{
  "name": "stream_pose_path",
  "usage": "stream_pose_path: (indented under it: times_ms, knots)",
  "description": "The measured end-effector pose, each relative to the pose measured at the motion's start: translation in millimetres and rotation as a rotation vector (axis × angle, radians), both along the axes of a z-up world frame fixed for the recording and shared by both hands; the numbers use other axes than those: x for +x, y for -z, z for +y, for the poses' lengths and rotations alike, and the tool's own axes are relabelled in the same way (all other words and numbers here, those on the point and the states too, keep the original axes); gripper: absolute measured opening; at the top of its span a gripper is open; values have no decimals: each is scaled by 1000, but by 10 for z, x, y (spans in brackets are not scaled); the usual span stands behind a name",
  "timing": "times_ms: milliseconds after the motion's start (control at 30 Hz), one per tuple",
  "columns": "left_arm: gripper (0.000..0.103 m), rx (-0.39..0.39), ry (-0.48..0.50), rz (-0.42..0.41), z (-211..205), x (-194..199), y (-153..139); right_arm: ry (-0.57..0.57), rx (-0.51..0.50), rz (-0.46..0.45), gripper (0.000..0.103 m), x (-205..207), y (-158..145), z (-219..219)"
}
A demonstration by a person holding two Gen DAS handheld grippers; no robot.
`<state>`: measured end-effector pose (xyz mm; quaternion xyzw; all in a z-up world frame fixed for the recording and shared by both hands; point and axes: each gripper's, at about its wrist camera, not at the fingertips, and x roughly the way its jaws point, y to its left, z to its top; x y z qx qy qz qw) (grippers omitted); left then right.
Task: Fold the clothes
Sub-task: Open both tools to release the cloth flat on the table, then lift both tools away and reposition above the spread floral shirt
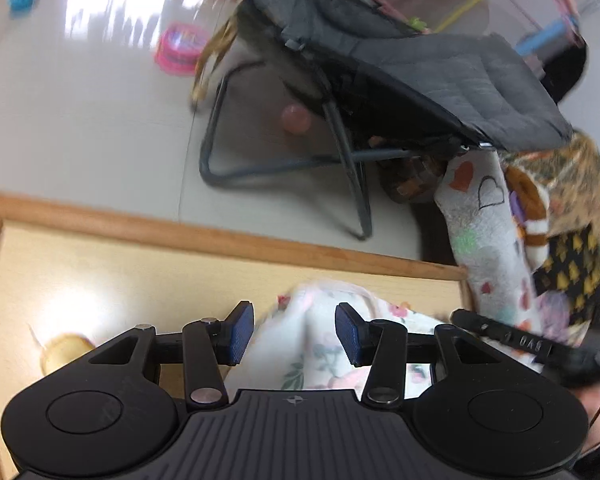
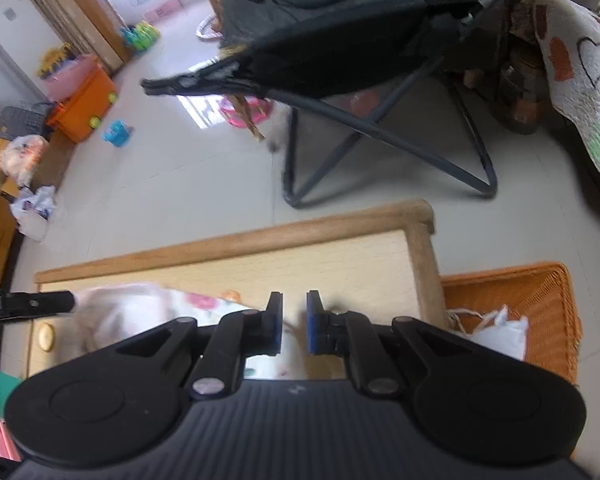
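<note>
while both grippers tip down over the low wooden table (image 1: 140, 228), the piece to be folded, a white floral cloth (image 1: 312, 344), lies bunched at the lower middle of the left wrist view, on the tabletop near its right corner. in the right wrist view the same cloth (image 2: 132, 312) shows at the lower left, spreading under the tool

the left gripper (image 1: 295, 332) has its blue pads standing apart, with a raised ridge of the cloth between them but not pinched, so it holds nothing. the right gripper (image 2: 294, 324) has its jaws nearly together with only a thin slit between the pads. white fabric sits right under them, yet i cannot tell if any of it is caught in that slit

it looks thin, light and very soft, the sort of cloth that sags and slides on smooth wood and will not keep a crease unless pressed flat. to my eye the best hold is on an edge or corner, not on the heaped middle, with each gripper taking one end so it can be drawn taut. the bunching hides where the hems run

past the table, in the upper half of both views, a dark folding chair (image 1: 420, 76) stands on the pale floor, and an orange basket (image 2: 540, 300) sits at the right of the right wrist view
</note>
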<state>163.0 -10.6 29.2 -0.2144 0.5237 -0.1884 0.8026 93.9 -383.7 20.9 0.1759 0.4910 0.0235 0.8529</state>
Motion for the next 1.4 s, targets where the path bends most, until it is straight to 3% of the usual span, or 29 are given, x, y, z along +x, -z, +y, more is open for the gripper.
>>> stream_pose_path:
  times_ms: [67,333,600,767,833,967,1200,1400]
  knots:
    - [48,30,-33,10,11,-13,19,-18,4,-25,11,-17,-42,19]
    - [48,119,-11,-108,-51,-300,-186,-48,-32,-64,11,-199,-196,-4]
    - [48,53,-13,-177,21,-953,-459,-35,-87,-11,11,-817,-249,-88]
    - [50,89,-2,-216,111,-1468,-603,13,-89,19,11,-1252,-203,-59]
    - [58,92,-3,-223,199,-1672,-647,30,-99,28,12,-1378,-157,-25]
    - [59,90,-44,-237,378,-2056,-689,90,-94,16,15,-1575,-103,28]
    - [59,58,-74,-183,548,-2556,-603,116,-133,-8,35,-1700,-28,137]
    - [59,70,-69,-158,574,-2746,-545,106,-177,-11,36,-1648,46,212]
